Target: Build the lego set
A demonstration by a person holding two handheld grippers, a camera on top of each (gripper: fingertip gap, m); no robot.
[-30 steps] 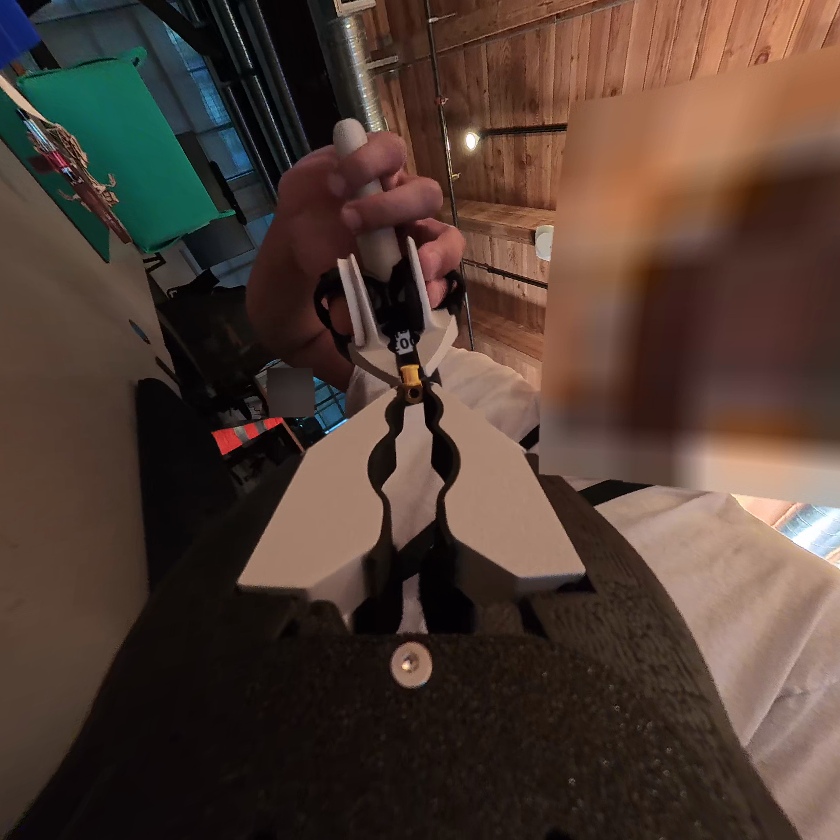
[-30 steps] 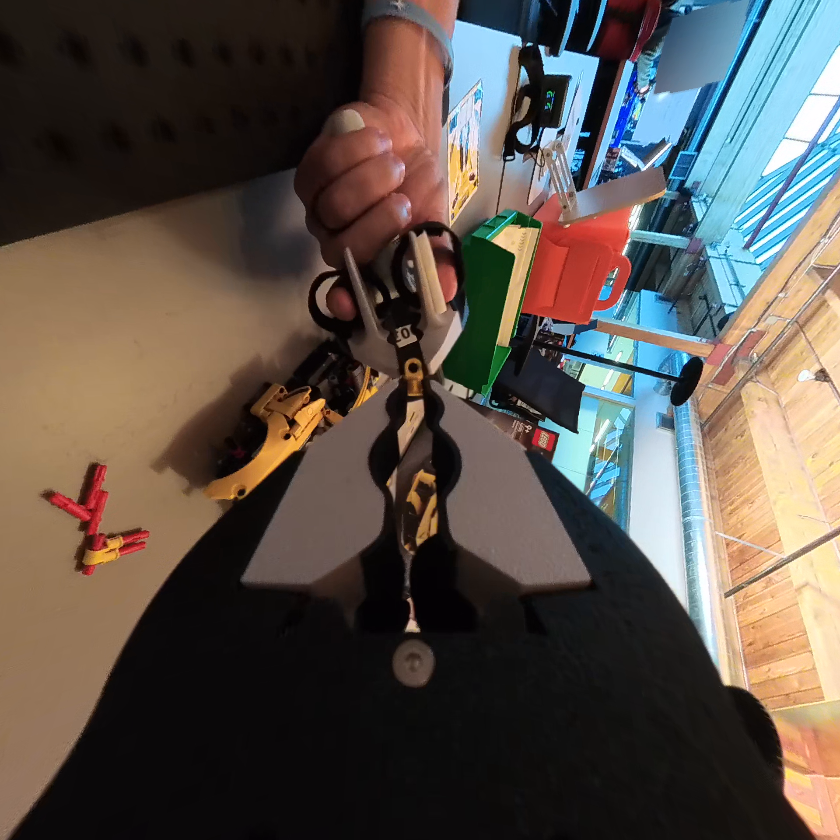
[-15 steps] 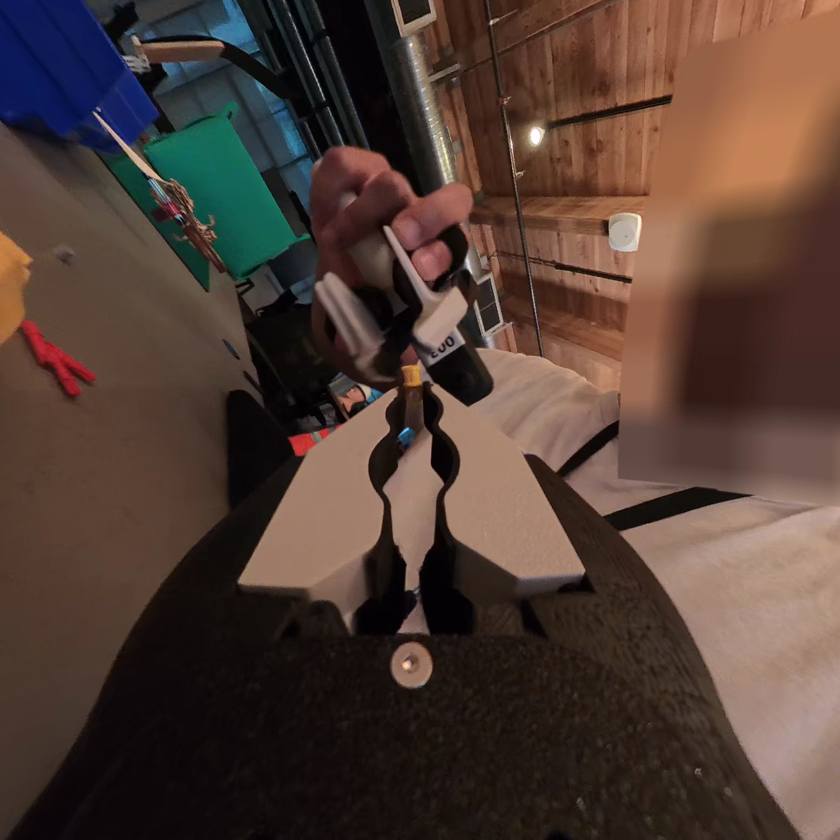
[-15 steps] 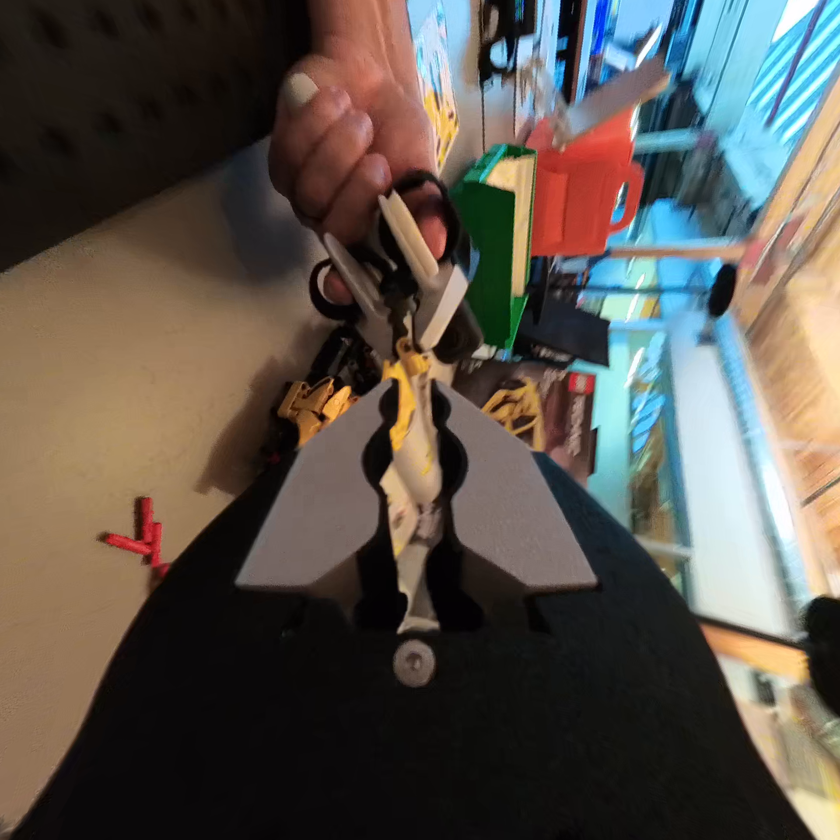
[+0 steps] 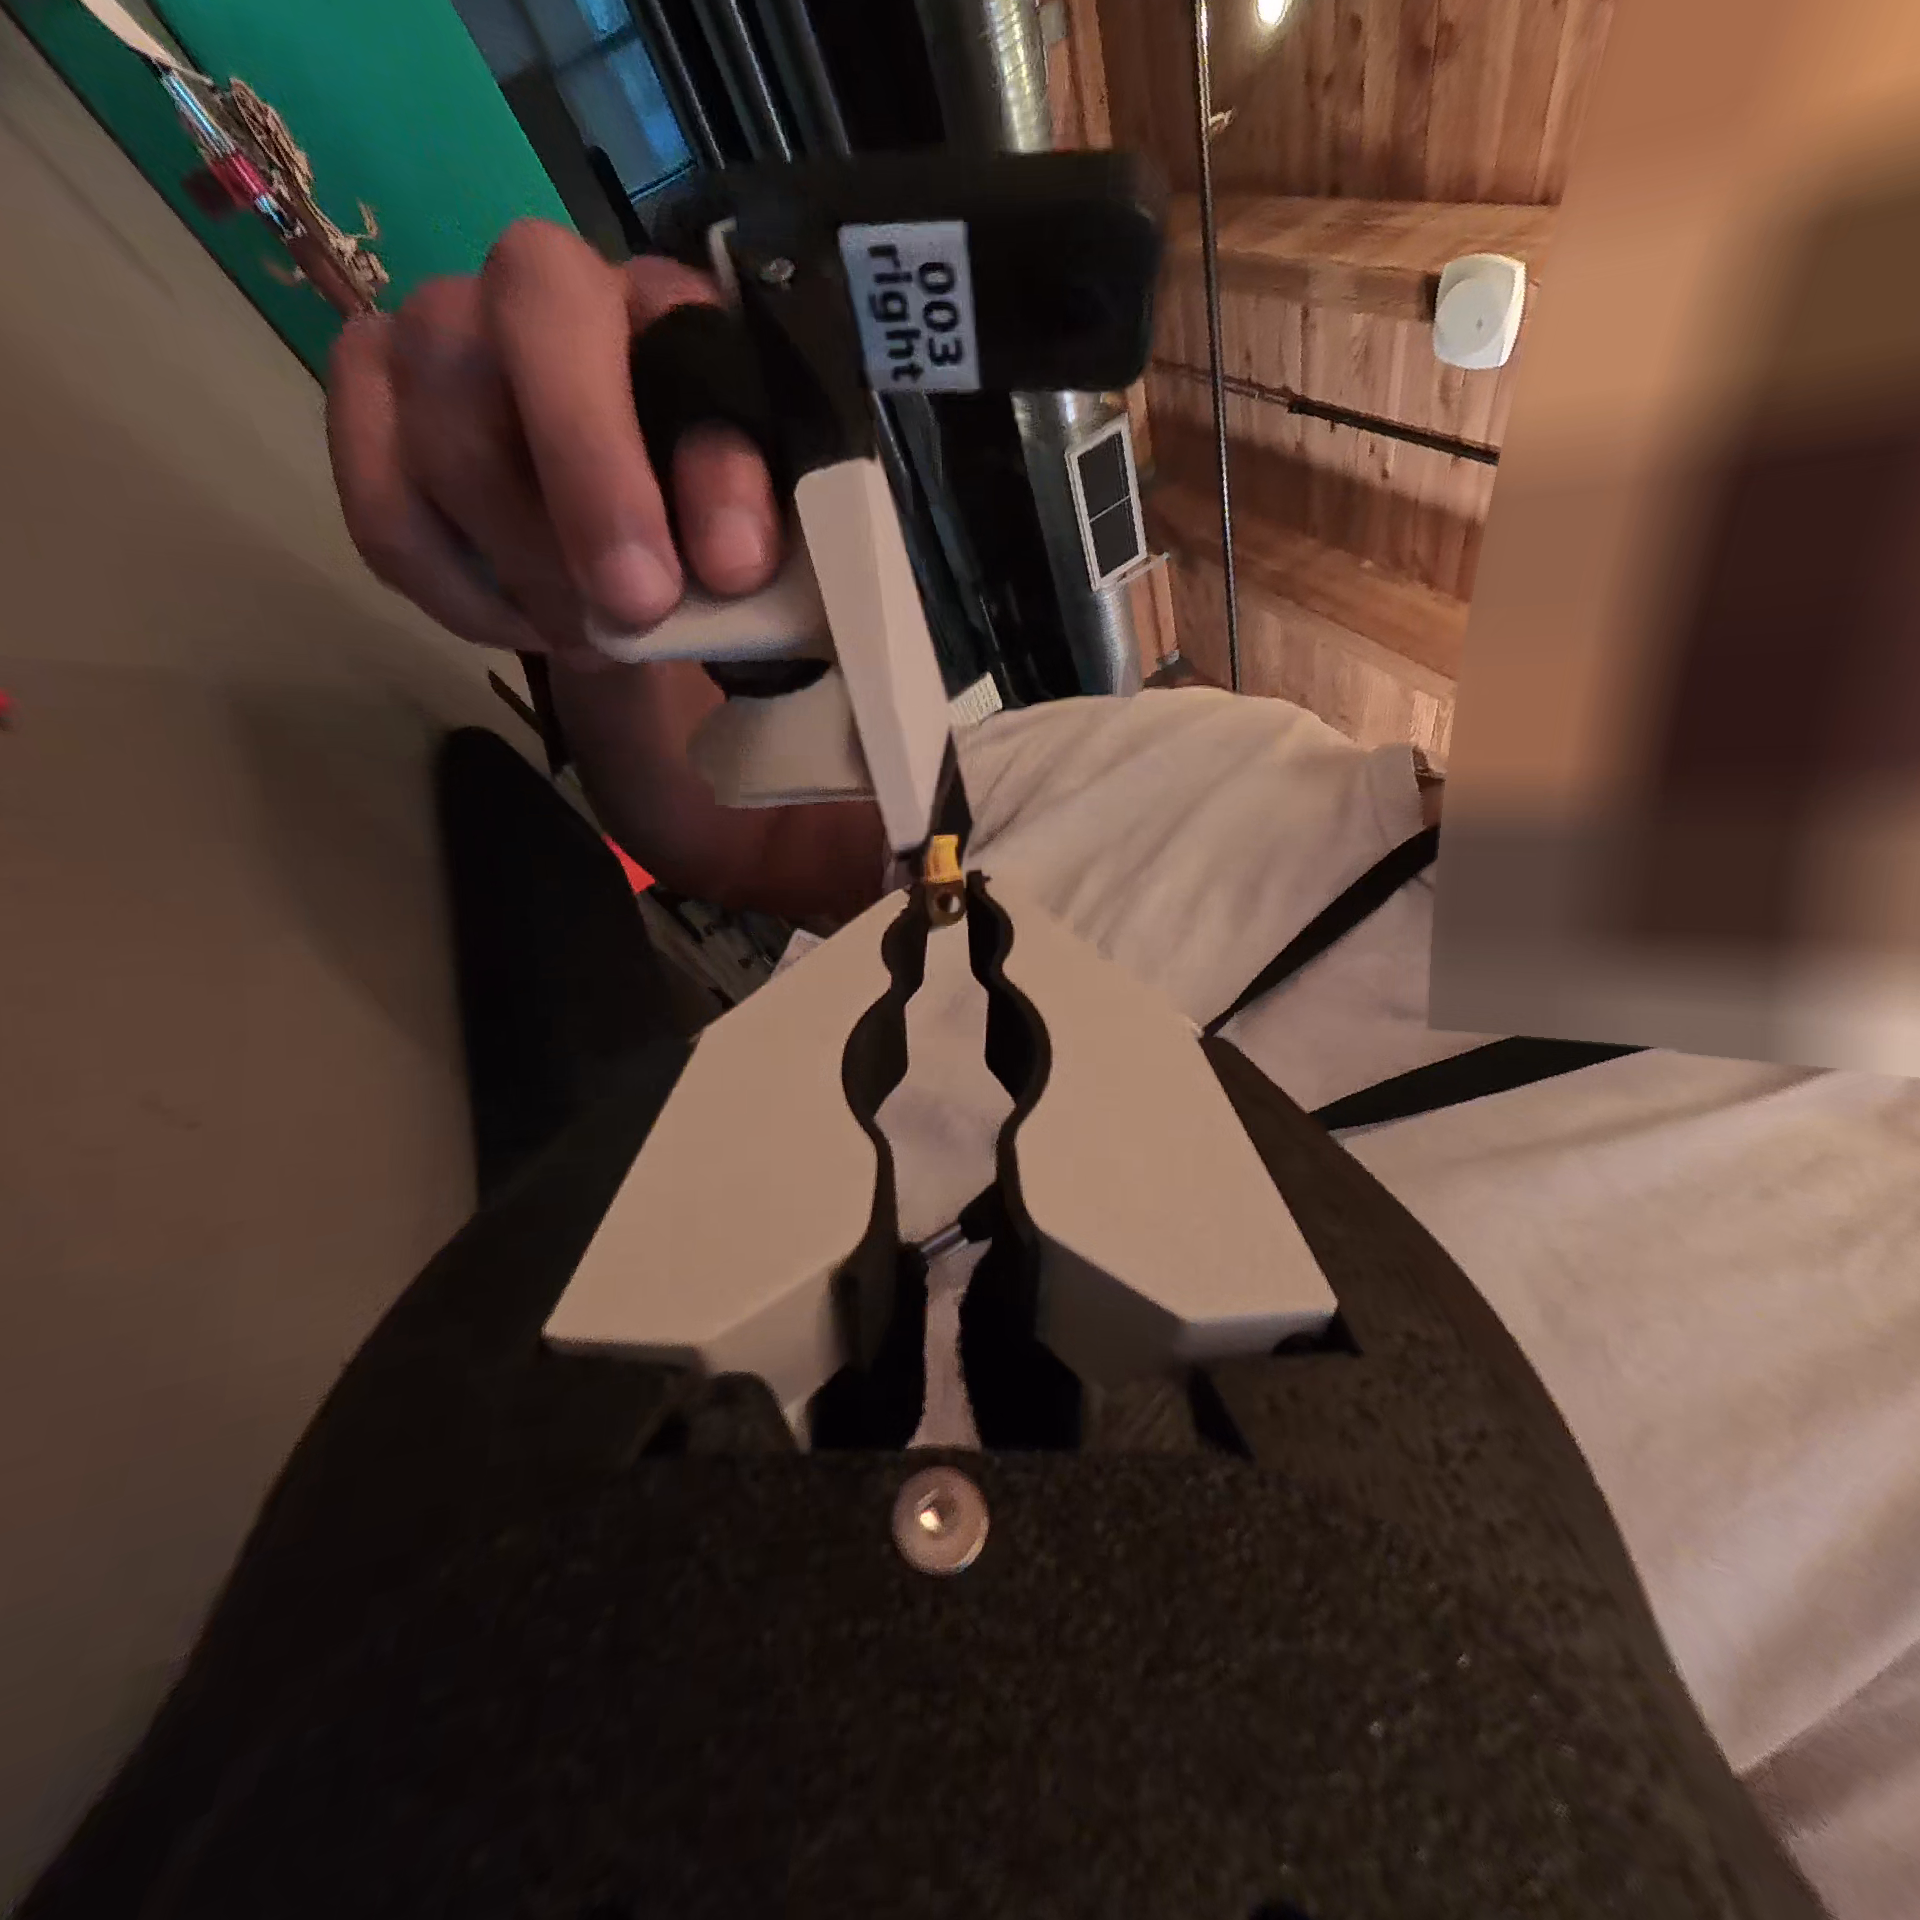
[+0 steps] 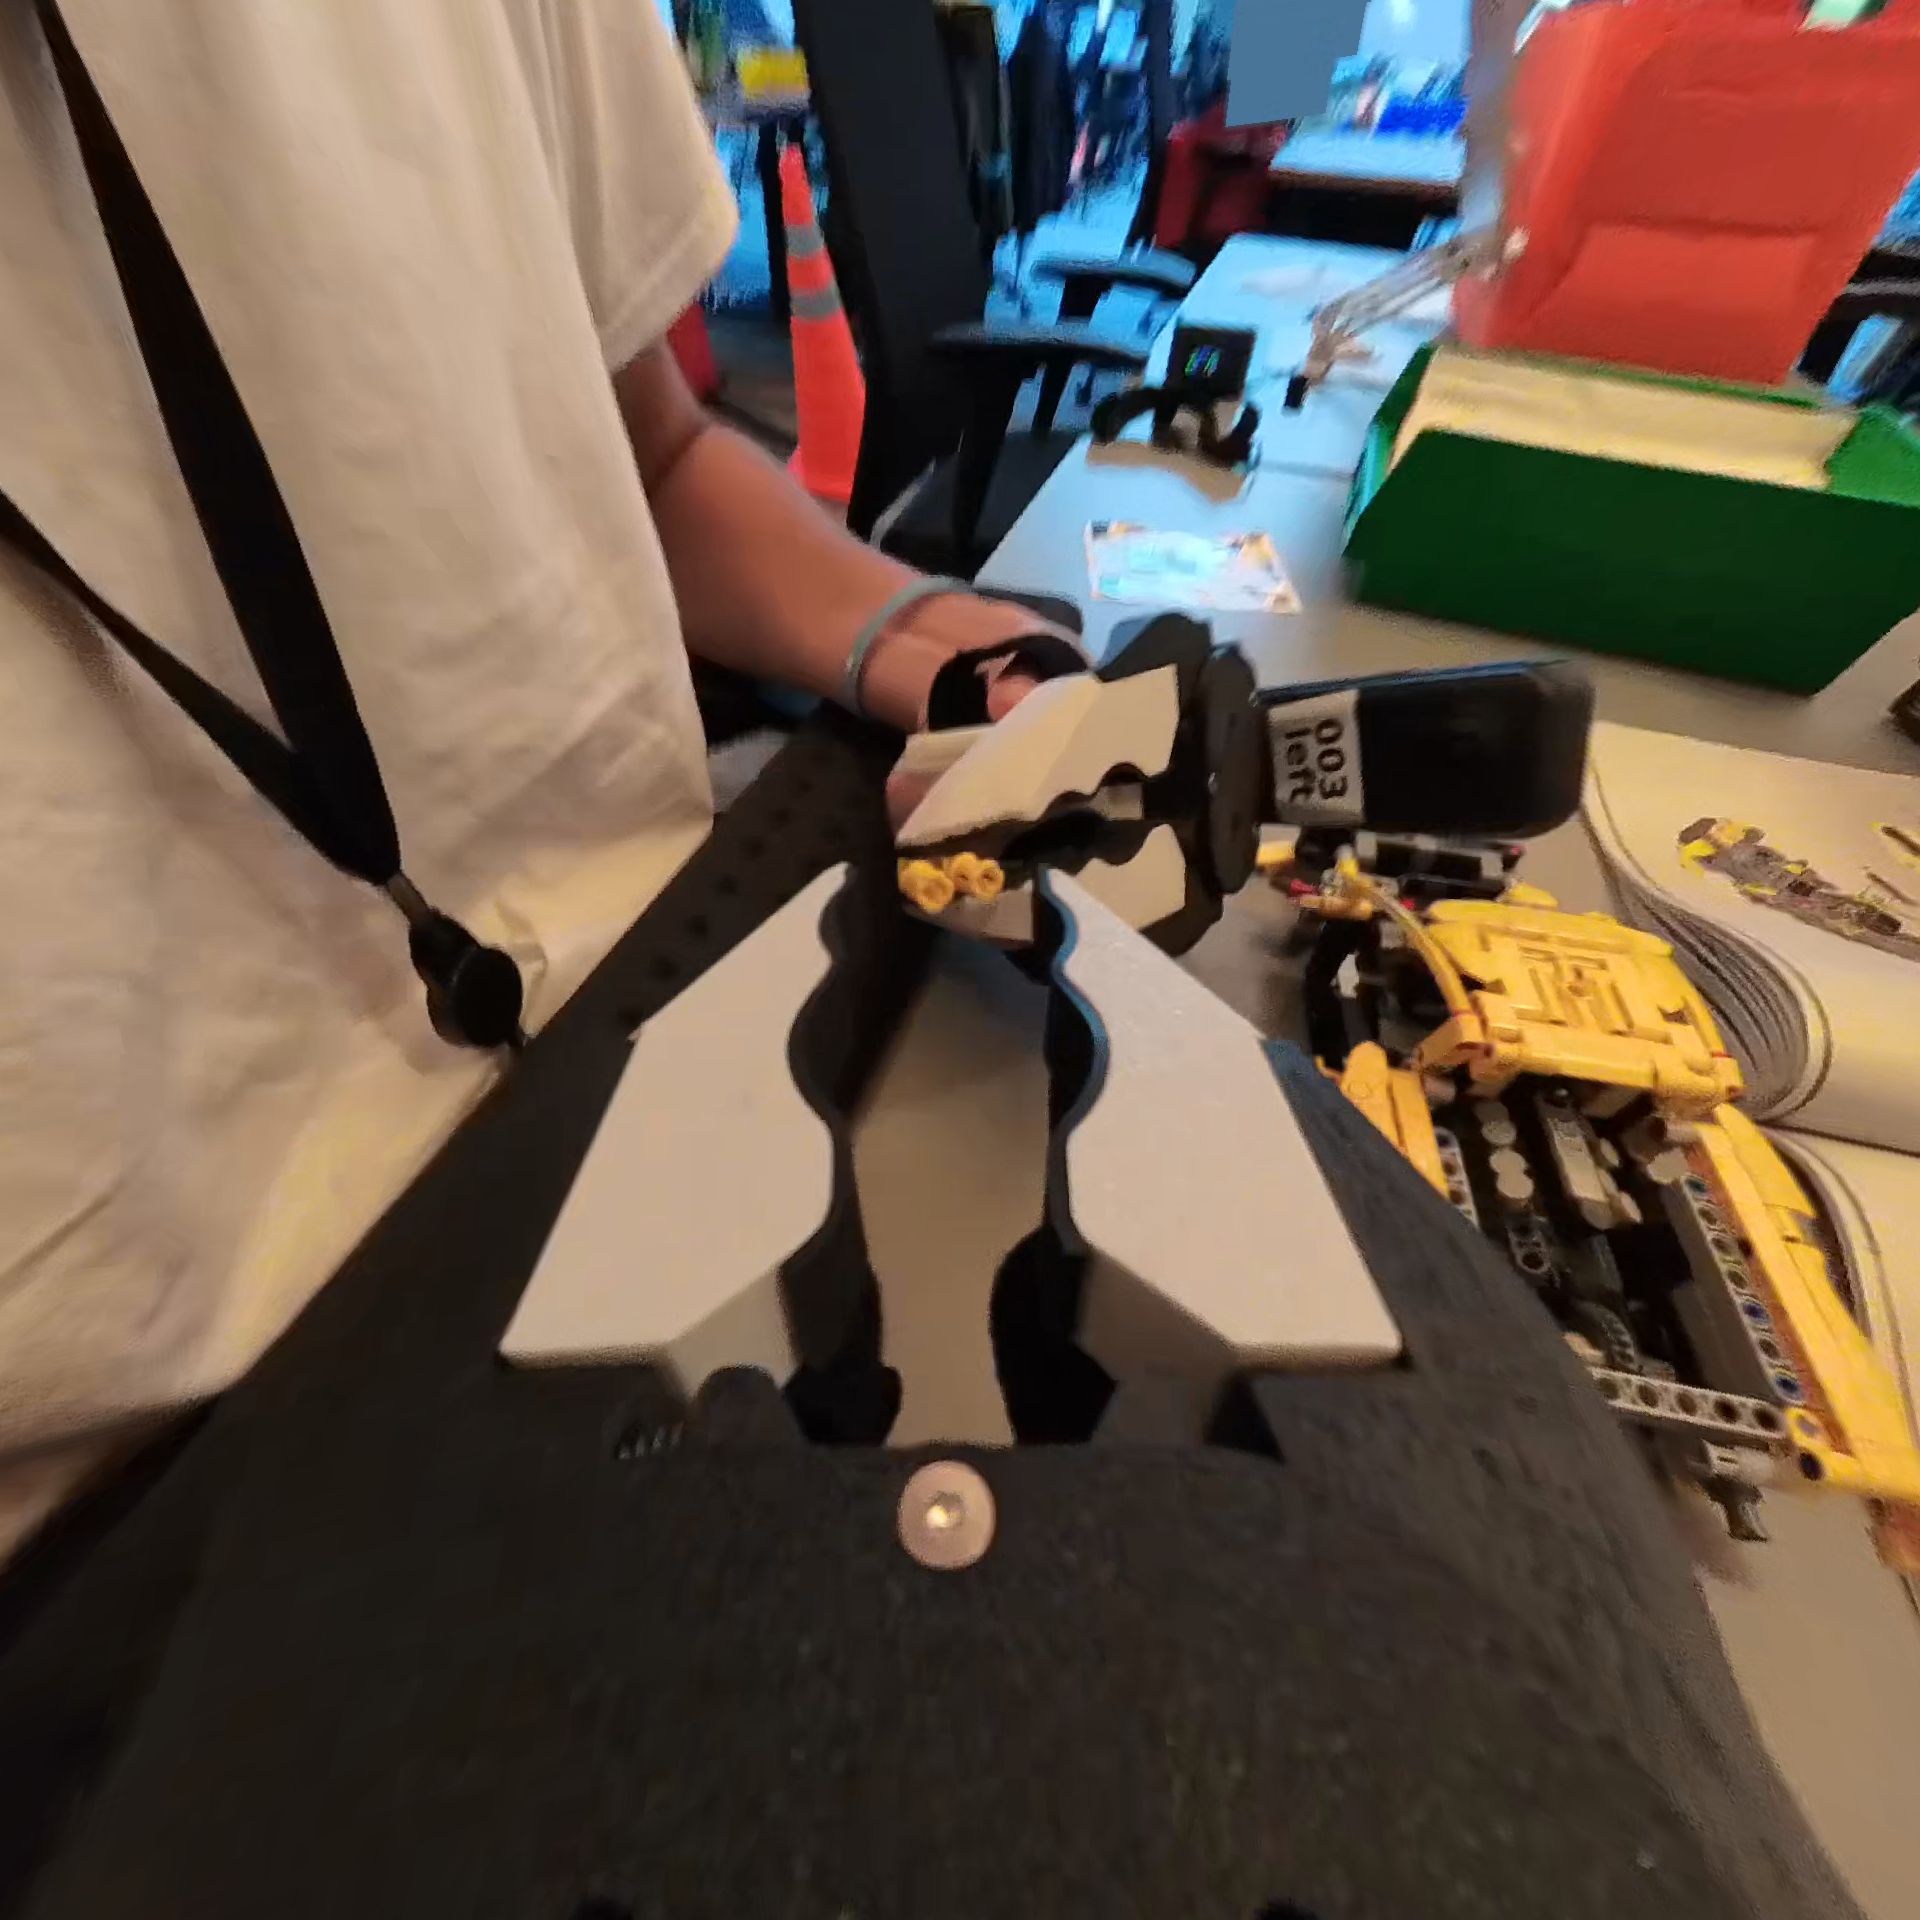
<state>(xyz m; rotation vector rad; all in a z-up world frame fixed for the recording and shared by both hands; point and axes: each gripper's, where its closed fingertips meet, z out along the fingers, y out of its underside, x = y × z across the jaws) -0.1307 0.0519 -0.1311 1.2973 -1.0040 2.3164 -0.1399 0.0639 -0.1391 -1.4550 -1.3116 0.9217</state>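
My left gripper point(image 5: 940, 906) is shut on a small yellow Lego connector point(image 5: 942, 881), pinched at the very fingertips and held in the air. In the right wrist view the left gripper point(image 6: 971, 883) shows side-on with the same yellow connector point(image 6: 951, 881) sticking out of its tips. My right gripper point(image 6: 954, 896) is open; the connector lies between its spread fingertips with a gap on both sides. In the left wrist view one right finger point(image 5: 883, 665) comes down beside the connector. The yellow and black Lego model point(image 6: 1558, 1029) lies on the table to the right.
An open instruction booklet point(image 6: 1766, 842) lies behind the model. A green bin point(image 6: 1621, 530) and a red container point(image 6: 1704, 177) stand at the back right. The person in a white shirt point(image 6: 364, 468) is close on the left. An orange cone point(image 6: 821, 312) stands beyond. My two grippers' fingertips are within a few centimetres of each other.
My right gripper was shut on the yellow connector together with the left; it has opened, let go and swung round. The left gripper keeps the connector.
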